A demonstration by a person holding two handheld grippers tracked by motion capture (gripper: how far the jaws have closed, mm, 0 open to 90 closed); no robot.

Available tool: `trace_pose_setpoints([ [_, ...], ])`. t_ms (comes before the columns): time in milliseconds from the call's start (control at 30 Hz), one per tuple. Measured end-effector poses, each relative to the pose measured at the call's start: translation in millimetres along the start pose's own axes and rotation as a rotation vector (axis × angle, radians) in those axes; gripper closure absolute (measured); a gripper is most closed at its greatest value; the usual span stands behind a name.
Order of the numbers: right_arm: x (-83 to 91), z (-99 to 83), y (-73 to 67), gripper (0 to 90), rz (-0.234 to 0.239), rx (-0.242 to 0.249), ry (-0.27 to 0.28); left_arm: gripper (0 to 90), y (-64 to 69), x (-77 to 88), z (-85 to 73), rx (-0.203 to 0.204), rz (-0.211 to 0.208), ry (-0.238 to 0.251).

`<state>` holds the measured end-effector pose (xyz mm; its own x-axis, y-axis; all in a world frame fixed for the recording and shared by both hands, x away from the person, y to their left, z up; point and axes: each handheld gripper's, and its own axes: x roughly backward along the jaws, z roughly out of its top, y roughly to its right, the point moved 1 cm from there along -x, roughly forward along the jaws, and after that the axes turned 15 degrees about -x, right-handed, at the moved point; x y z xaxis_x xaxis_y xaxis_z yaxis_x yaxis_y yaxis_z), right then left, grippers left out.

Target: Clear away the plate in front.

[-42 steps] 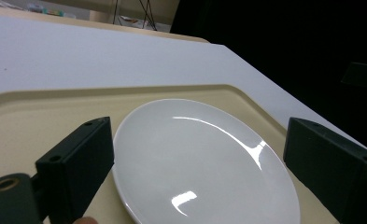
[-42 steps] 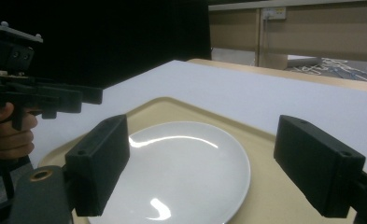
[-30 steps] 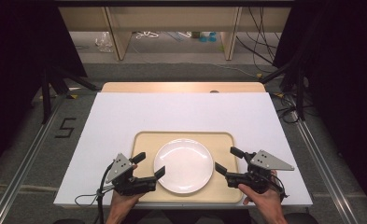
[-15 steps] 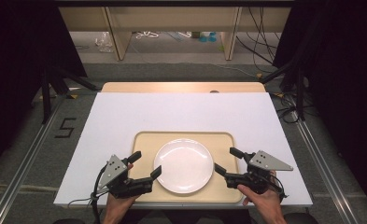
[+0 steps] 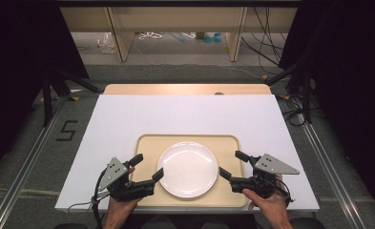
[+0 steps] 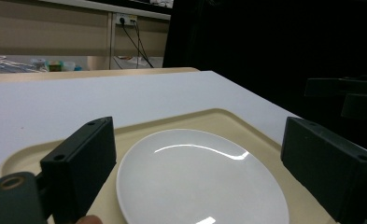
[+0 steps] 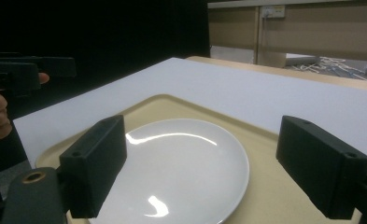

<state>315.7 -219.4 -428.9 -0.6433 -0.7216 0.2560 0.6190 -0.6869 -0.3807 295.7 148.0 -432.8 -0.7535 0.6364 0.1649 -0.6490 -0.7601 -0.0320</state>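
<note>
holding a gripper in each hand, i have my forearms entering from the near table edge, one on each side of the white plate (image 5: pixel 187 168). my left gripper (image 5: pixel 146 169) sits over the left part of the beige tray (image 5: pixel 227 143), angled inward toward the plate, jaws spread wide, the nearer jaw tip just beside the plate's left rim. my right gripper (image 5: pixel 231 165) mirrors it over the tray's right part, angled inward, jaws also spread wide, one tip near the plate's right rim. neither gripper holds anything. in the left gripper view the plate (image 6: pixel 200 179) lies between and beyond both jaws; the right gripper view shows the plate (image 7: pixel 181 163) likewise. the plate rests flat at the tray's centre, and the tray lies on the white board (image 5: pixel 185 114) near its front edge.
</note>
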Motion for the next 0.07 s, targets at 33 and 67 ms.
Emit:
trace_pose_setpoints([
  [33, 0.1, -0.1, 0.2, 17.0, -0.002, 0.001, -0.001, 9.9, -0.5, 1.1, 0.5, 0.003, 0.000, 0.006],
  [67, -0.3, 0.0, 1.4, 16.6, -0.003, 0.009, -0.001, 9.9, -1.4, 1.5, 0.3, 0.002, 0.001, 0.010],
])
